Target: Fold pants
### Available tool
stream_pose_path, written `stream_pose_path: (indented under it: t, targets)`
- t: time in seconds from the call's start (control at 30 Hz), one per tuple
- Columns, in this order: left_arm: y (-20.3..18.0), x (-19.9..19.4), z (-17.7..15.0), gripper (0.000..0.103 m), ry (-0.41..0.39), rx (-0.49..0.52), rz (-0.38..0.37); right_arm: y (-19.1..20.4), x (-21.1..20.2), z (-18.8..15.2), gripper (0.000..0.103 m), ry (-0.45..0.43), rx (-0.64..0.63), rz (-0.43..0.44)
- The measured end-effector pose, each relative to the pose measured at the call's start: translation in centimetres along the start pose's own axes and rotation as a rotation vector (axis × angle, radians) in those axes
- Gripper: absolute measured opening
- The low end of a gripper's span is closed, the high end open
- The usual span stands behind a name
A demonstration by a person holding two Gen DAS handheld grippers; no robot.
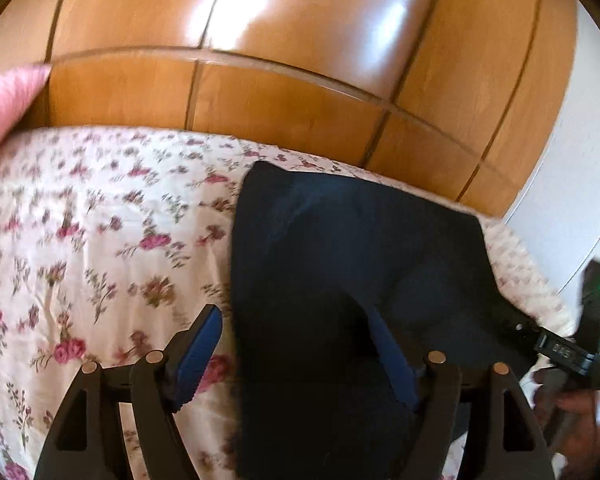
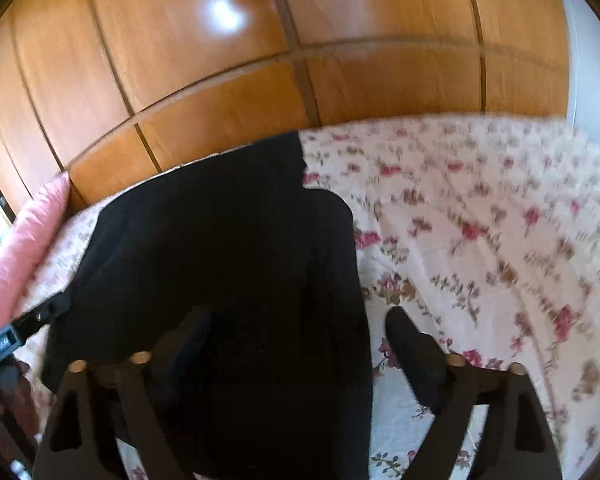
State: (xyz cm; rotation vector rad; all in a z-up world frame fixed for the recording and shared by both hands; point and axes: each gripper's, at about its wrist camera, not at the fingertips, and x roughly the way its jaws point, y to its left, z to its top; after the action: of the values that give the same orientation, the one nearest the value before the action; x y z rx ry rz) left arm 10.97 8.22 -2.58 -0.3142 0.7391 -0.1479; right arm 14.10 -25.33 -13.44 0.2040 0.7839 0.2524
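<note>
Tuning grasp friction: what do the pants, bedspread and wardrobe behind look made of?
Pants: dark, matte, soft knit or fleece by the look; drapes limply, weave unreadable.
Bedspread: thin printed floral cloth, probably cotton, lightly creased.
Wardrobe: glossy varnished wood or laminate, with bright glare spots.

**Pants on the bed**

The pants (image 1: 360, 248) lie on the bed (image 1: 100, 220), between the spread fingers of both grippers. Behind the bed stands a wardrobe (image 1: 260, 40); a pillow (image 2: 24, 240) sits at its left end.

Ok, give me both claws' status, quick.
Left claw: open, fingers apart, dark pants draped between them, not clamped.
Right claw: open, over the pants too.
</note>
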Motion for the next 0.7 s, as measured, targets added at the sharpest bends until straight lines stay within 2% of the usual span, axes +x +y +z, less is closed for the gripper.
stream_pose_path:
  t: [0.1, 0.17, 0.43, 0.47, 0.6, 0.7]
  targets:
    - [1.9, -0.6, 0.1, 0.079, -0.006, -0.007, 0.011, -1.8, 1.0, 0.4, 0.099, 0.065, 0.08, 0.09]
    - [2.7, -0.6, 0.2, 0.078, 0.008, -0.008, -0.023, -2.7, 1.8, 0.6, 0.101, 0.11, 0.128, 0.134]
    - [2.6, 1.5, 0.9, 0.078, 0.101, 0.009, -0.229, -3.5, 2.6, 1.3, 0.099, 0.162, 0.155, 0.228]
    - [2.6, 2.0, 0.9, 0.077, 0.119, -0.009, -0.27, -3.6, 2.7, 1.3, 0.098, 0.167, 0.164, 0.242]
    - [3.2, 3.5, 0.8, 0.078, 0.186, -0.08, -0.333, -4.4, 3.0, 1.3, 0.096, 0.19, 0.184, 0.283]
    - [4.0, 4.3, 0.6, 0.076, 0.226, -0.145, -0.384, -4.6, 3.1, 1.4, 0.09, 0.202, 0.167, 0.326]
